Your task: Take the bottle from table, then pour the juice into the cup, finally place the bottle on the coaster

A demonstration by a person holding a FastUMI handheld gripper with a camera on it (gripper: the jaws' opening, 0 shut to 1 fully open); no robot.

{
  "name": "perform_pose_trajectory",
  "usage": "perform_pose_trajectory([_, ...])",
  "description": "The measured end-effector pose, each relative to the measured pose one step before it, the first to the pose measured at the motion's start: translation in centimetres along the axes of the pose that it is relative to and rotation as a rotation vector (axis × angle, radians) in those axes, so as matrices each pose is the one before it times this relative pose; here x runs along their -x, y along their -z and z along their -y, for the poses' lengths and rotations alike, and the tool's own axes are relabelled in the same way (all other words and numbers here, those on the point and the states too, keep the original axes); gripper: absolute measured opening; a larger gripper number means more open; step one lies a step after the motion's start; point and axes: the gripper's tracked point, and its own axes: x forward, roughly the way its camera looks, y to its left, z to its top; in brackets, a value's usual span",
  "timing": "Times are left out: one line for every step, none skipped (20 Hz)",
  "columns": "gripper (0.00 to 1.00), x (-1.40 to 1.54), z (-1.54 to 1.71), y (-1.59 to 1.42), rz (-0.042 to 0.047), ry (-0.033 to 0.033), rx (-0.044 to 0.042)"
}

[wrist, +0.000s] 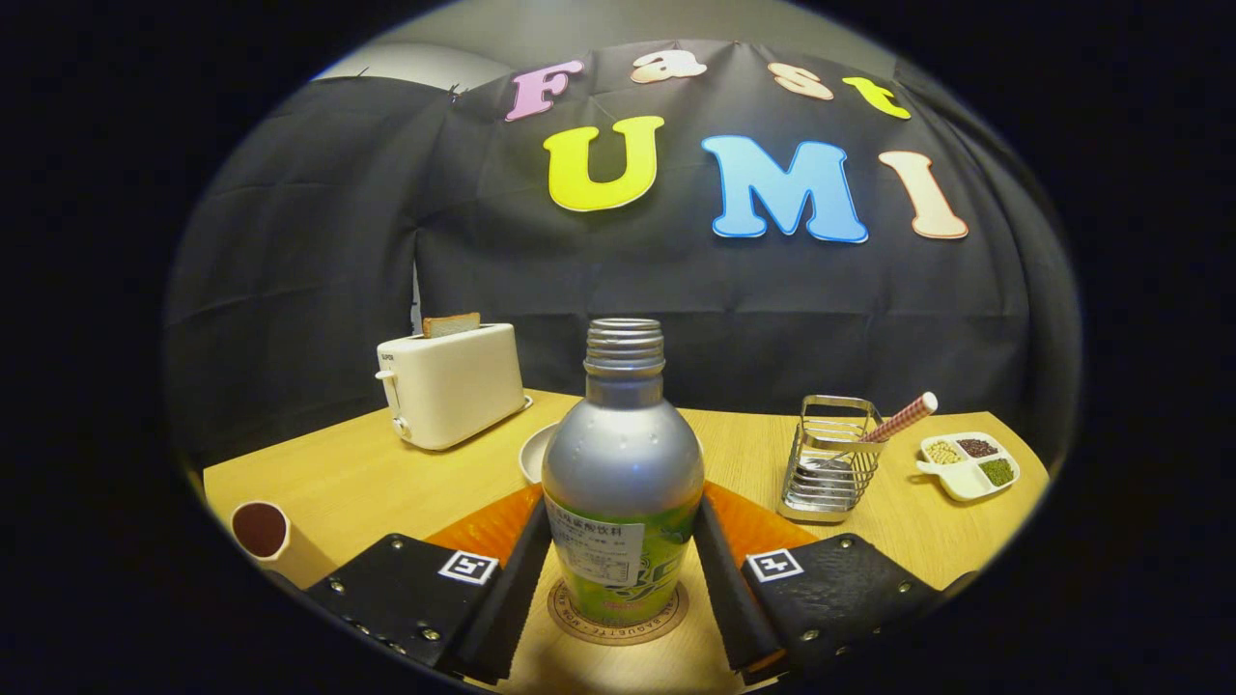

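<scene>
A silver bottle (623,463) with a green label and an uncapped threaded neck stands upright on a round brown coaster (618,615). My gripper (623,579) has one black finger on each side of the bottle's lower body, and both fingers press on it. To the left of the fingers stands a white cup (263,531) with dark juice inside. An orange mat (488,526) lies behind the fingers, partly hidden by the bottle.
Behind the bottle, a white bowl (533,452) peeks out. A white toaster (452,384) holding a slice of bread stands at the back left. A metal rack (828,461) with a striped-handled utensil and a divided dish (969,463) of grains sit to the right.
</scene>
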Motion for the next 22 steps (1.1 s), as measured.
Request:
perform_pose_trajectory([0.83, -0.038, 0.171, 0.096, -0.00980, 0.00368, -0.00091])
perform_pose_trajectory([0.90, 0.181, -0.199, -0.011, -0.00313, -0.00365, -0.01081])
perform_pose_trajectory([0.99, 0.112, -0.158, -0.387, 0.00410, -0.00347, -0.01505])
perform_pose_trajectory([0.99, 0.251, 0.017, -0.691, 0.01270, 0.00461, -0.00693])
perform_pose_trajectory([0.99, 0.435, 0.102, -1.215, 0.01857, 0.01278, 0.00149])
perform_pose_trajectory([0.99, 0.705, -0.006, -1.449, 0.02195, 0.01093, 0.00489])
perform_pose_trajectory([0.99, 0.676, -0.033, -1.984, 0.02629, 0.00937, 0.00162])
perform_pose_trajectory([0.99, 0.935, -0.049, -2.263, 0.02634, 0.00975, -0.00254])
perform_pose_trajectory([0.99, 0.863, 0.163, -2.488, 0.02882, 0.01265, -0.00658])
perform_pose_trajectory([0.99, 0.957, 0.413, -2.586, 0.02686, 0.02114, -0.01037])
perform_pose_trajectory([0.99, 0.845, 0.805, -2.698, 0.02611, 0.03024, -0.00766])
perform_pose_trajectory([0.99, 0.782, 0.881, -2.706, 0.02228, 0.03164, -0.01351])
perform_pose_trajectory([0.99, 0.562, 0.552, -2.536, 0.02347, 0.01500, -0.00178])
perform_pose_trajectory([0.99, 0.094, 0.871, -2.390, 0.01440, 0.03226, 0.01180])
perform_pose_trajectory([0.99, 0.353, 0.999, -2.343, 0.01322, 0.02377, 0.00806])
perform_pose_trajectory([0.99, 0.398, 0.637, -2.203, 0.00519, 0.02282, 0.01215])
perform_pose_trajectory([0.99, 0.546, 0.678, -2.118, 0.00641, 0.01502, 0.01147])
perform_pose_trajectory([0.99, 0.615, 0.320, -2.191, 0.00705, 0.00198, 0.00730])
perform_pose_trajectory([0.99, 0.685, 0.708, -1.932, 0.01020, 0.01263, 0.00585])
perform_pose_trajectory([0.99, 0.788, 1.025, -1.702, 0.01093, 0.02013, 0.00769])
perform_pose_trajectory([0.99, 0.595, 0.849, -1.422, 0.00355, 0.01667, 0.00249])
perform_pose_trajectory([0.98, 0.679, 0.372, -1.441, 0.01597, 0.00091, -0.00064])
